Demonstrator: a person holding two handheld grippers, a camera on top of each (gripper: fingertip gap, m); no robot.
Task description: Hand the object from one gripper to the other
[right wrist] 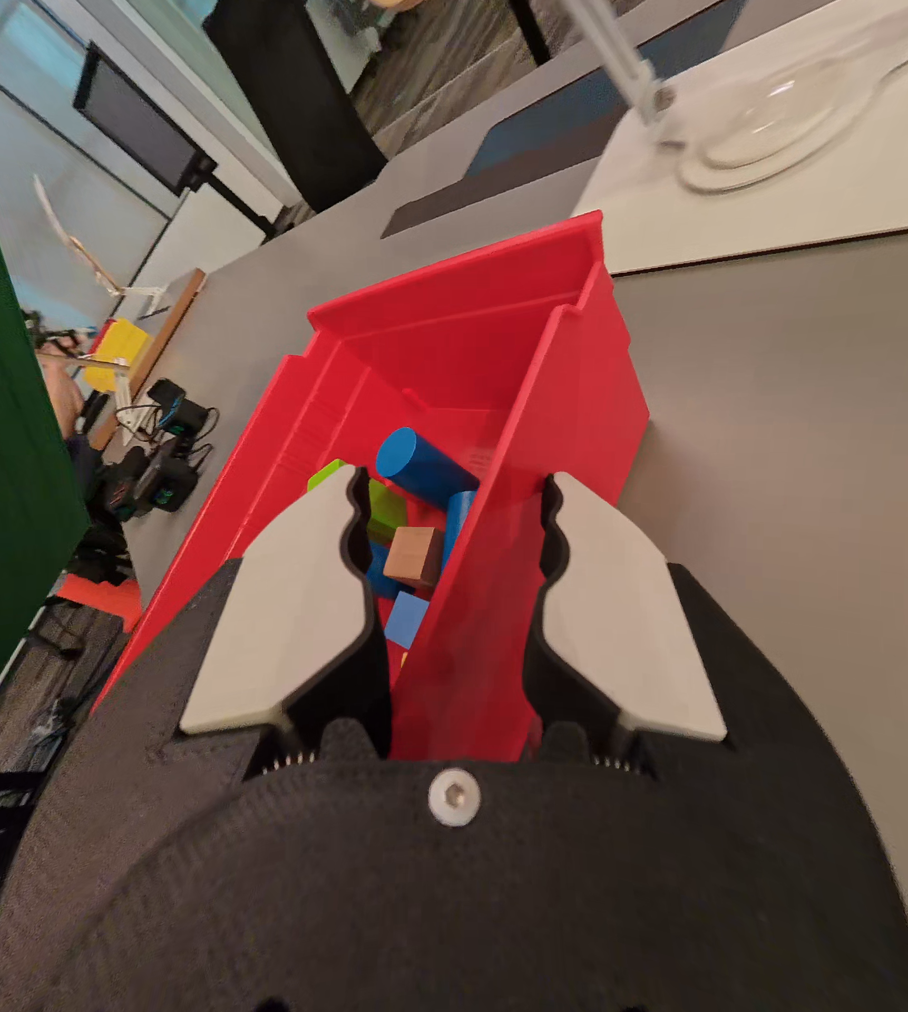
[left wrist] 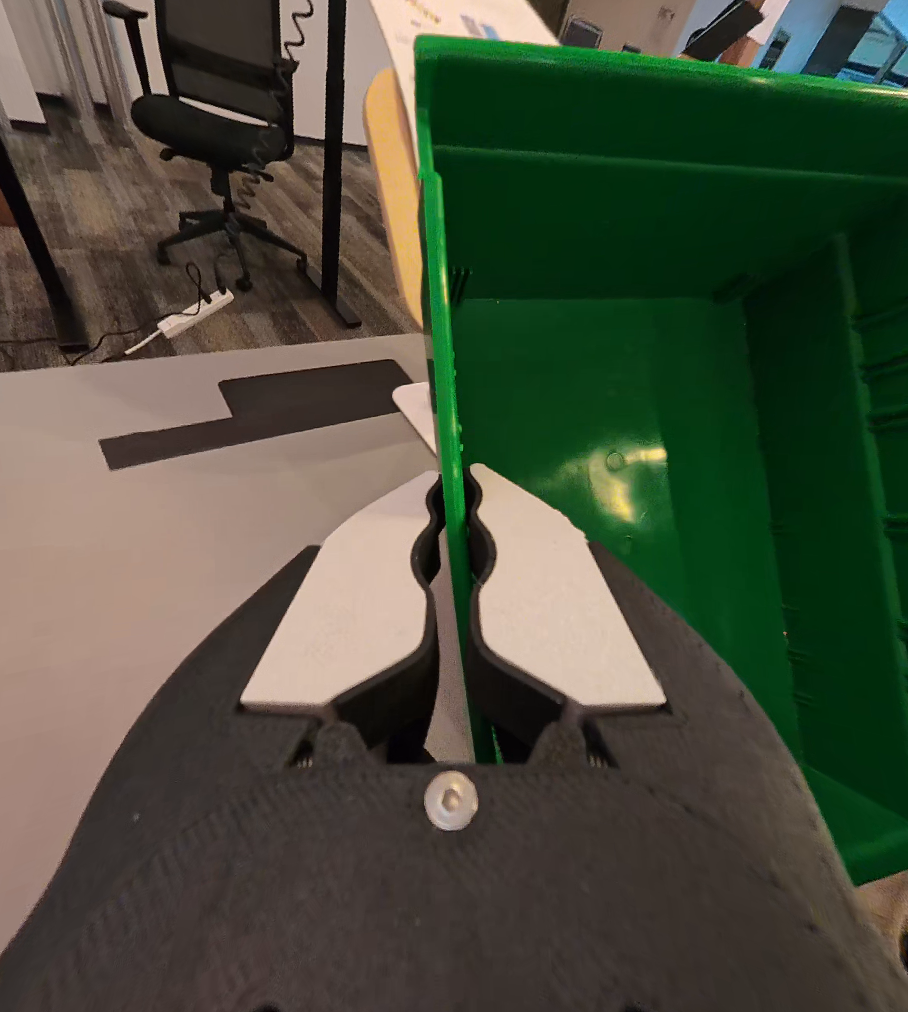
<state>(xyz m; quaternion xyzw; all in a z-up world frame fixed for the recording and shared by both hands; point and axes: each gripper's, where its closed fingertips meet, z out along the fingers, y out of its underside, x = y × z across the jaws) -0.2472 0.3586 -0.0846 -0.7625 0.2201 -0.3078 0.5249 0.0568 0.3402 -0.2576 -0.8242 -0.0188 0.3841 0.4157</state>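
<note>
My left gripper (left wrist: pixel 454 476) is shut on the side wall of an empty green bin (left wrist: pixel 659 328) and holds it tilted above the grey table (left wrist: pixel 84 520). The green bin also shows at the left edge of the right wrist view (right wrist: pixel 2 438). My right gripper (right wrist: pixel 451 479) is open and straddles the right wall of a red bin (right wrist: pixel 577 394) that rests on the table. One finger is inside the bin, the other outside against the wall. The red bin holds a blue cylinder (right wrist: pixel 418 465), a green block (right wrist: pixel 386 509), a brown cube (right wrist: pixel 413 553) and a light blue block (right wrist: pixel 408 619).
A black patch (left wrist: pixel 276 405) marks the table. Beyond its edge stand an office chair (left wrist: pixel 221 109) and a power strip (left wrist: pixel 194 315) on the floor. A clear glass bowl (right wrist: pixel 769 120) sits on a white board at the far right. A yellow bin (right wrist: pixel 117 350) and cabled devices (right wrist: pixel 167 438) lie far left. The grippers' ends are close to 35 cm from one another. Measured from the fingertips, the clear glass bowl (right wrist: pixel 769 120) is 25 cm or so from the right gripper and 50 cm from the left.
</note>
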